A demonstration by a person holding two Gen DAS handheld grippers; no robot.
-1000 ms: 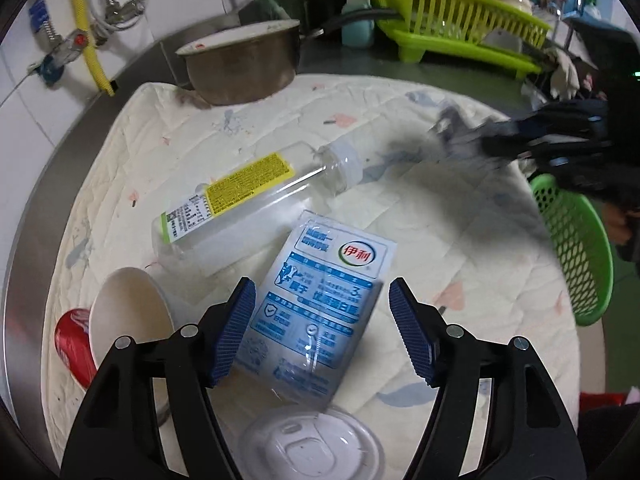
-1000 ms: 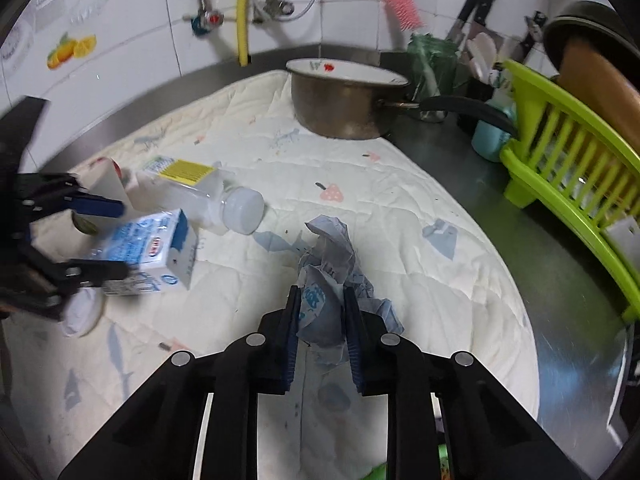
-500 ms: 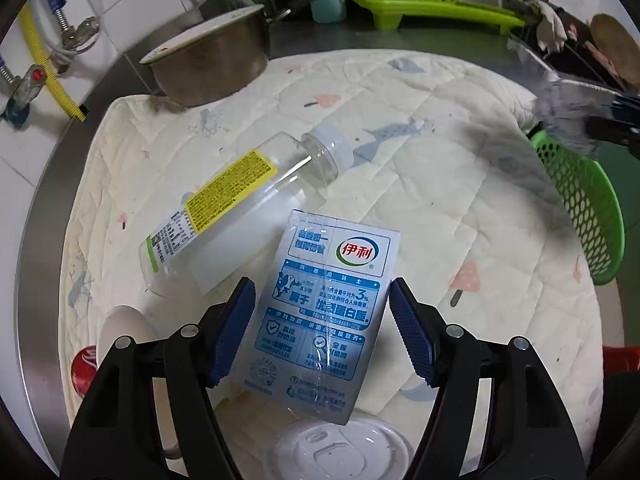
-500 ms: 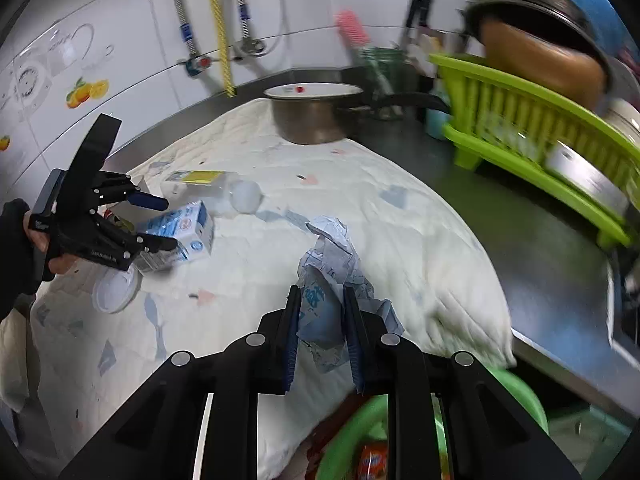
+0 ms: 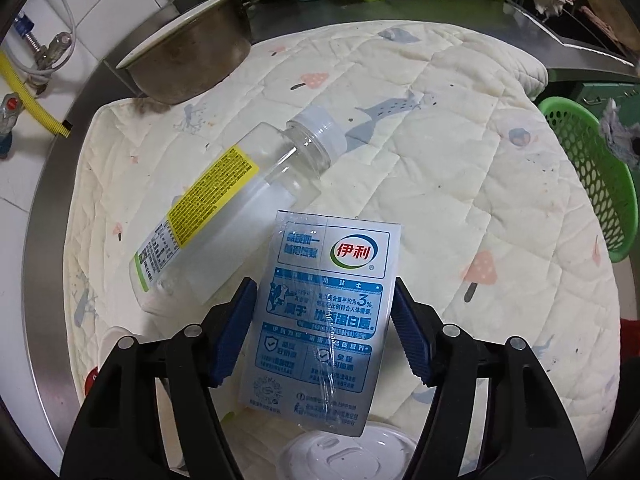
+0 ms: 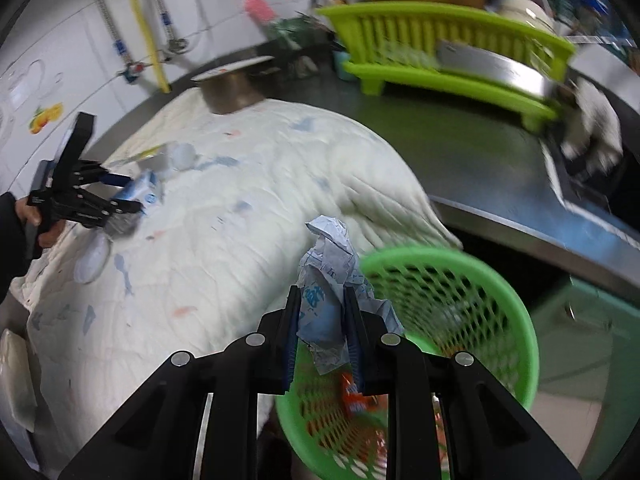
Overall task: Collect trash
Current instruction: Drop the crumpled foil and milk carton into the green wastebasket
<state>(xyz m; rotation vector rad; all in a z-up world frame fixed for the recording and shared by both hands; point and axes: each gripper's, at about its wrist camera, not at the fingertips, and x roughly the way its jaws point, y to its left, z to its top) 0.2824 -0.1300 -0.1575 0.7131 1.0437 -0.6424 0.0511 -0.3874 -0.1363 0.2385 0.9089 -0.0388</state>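
My left gripper point(image 5: 322, 330) is shut on a blue and white milk carton point(image 5: 332, 292) and holds it lifted over the quilted mat point(image 5: 460, 168). An empty clear plastic bottle point(image 5: 240, 196) with a yellow label lies on the mat behind it. A white cup lid point(image 5: 344, 456) lies below the carton. My right gripper point(image 6: 322, 334) is shut on a crumpled blue and white paper wad point(image 6: 330, 268) and holds it over the rim of the green mesh trash basket point(image 6: 472, 292). The basket also shows in the left wrist view point(image 5: 592, 160) at the right edge.
A metal pot point(image 5: 188, 52) with a lid stands at the back of the mat. A green dish rack point(image 6: 440, 52) sits on the steel counter. An orange wrapper point(image 6: 354, 396) lies inside the basket. Taps and a yellow hose point(image 6: 140, 20) line the tiled wall.
My right gripper carried the paper wad off the mat to above the green basket. My left gripper closed on the milk carton and raised it slightly.
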